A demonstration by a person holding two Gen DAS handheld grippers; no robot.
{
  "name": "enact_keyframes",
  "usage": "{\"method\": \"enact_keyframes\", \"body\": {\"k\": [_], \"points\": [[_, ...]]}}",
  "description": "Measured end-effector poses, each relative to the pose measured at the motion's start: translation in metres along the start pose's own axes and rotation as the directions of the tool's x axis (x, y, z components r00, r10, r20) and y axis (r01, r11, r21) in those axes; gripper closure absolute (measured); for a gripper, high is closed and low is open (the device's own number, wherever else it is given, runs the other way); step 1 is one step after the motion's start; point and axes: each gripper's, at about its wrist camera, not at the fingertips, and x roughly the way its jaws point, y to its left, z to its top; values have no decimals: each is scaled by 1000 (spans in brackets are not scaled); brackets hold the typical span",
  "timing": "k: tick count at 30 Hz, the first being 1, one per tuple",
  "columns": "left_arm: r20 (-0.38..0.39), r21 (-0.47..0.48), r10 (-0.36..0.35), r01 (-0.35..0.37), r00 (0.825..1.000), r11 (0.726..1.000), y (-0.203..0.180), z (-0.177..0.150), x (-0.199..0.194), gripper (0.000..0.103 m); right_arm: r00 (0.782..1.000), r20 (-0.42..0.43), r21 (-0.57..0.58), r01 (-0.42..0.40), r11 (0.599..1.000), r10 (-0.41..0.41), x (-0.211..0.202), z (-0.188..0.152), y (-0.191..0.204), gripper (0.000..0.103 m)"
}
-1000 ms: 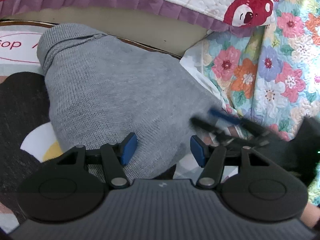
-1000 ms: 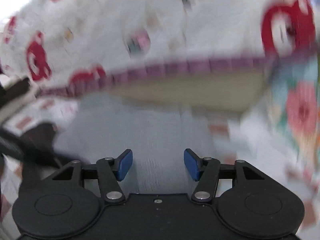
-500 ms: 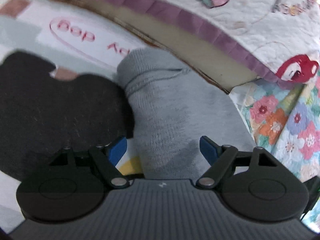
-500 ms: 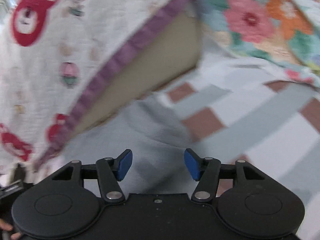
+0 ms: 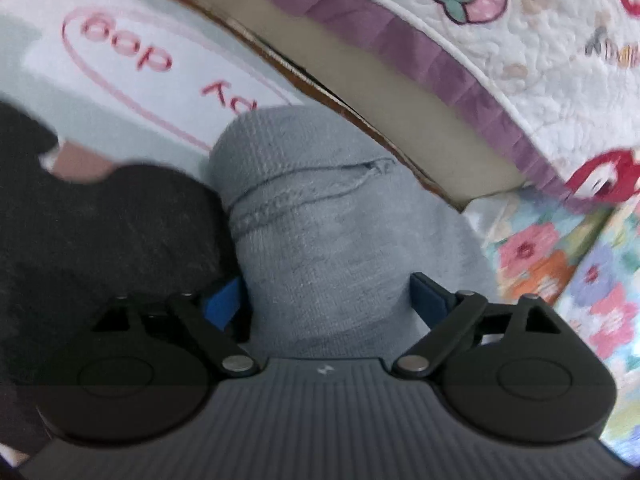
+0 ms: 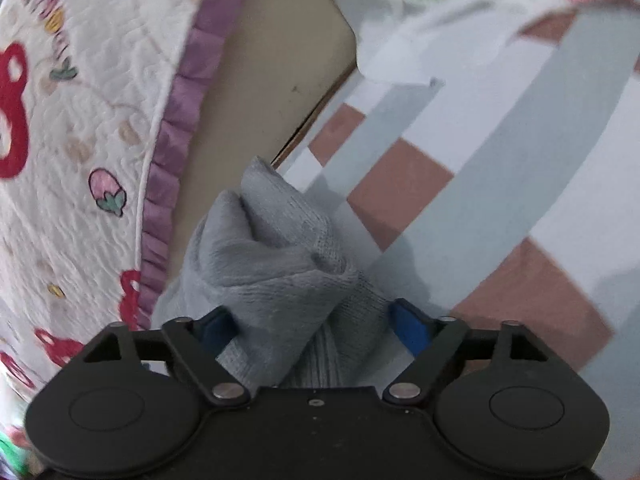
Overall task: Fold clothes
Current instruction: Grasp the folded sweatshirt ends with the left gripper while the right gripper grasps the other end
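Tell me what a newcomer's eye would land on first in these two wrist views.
First, the grey knitted garment, bunched up in the middle of both views, lying between the opening jaws of the left gripper and of the right gripper, with no pad seen pressing on it. Next, the white quilt with red bears and a purple frill, hanging over the edge behind it. Last, the dark fuzzy garment, left of the grey one in the left view.

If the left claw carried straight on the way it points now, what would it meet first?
The grey knit garment. It already lies between the left claw's opening jaws and fills the line ahead. Beyond it comes the bed base under the quilt's purple frill, though depth there is unclear.
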Motion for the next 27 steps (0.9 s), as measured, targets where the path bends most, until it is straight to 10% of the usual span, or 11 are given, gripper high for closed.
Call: {"method": "enact_keyframes", "body": {"k": [4, 8, 14, 22, 27], "points": [[10, -34, -68, 68, 998, 997, 7, -2, 11, 32, 999, -4, 39, -51, 998, 51, 13, 5, -2, 15], [46, 158, -8, 1, 999, 988, -31, -2, -4, 48, 997, -23, -195, -81, 978, 78, 10, 24, 28, 46], [160, 434, 42, -109, 986, 894, -86, -43, -17, 50, 999, 8, -401, -39, 915, 47, 6, 52, 65, 64], [55, 193, 34, -44, 998, 980, -41, -14, -12, 42, 997, -79, -174, 7, 985, -21, 21, 56, 29, 49], [52, 180, 52, -60, 997, 982, -38, -13, -9, 37, 995, -97, -112, 20, 993, -31, 23, 46, 25, 45]]}}
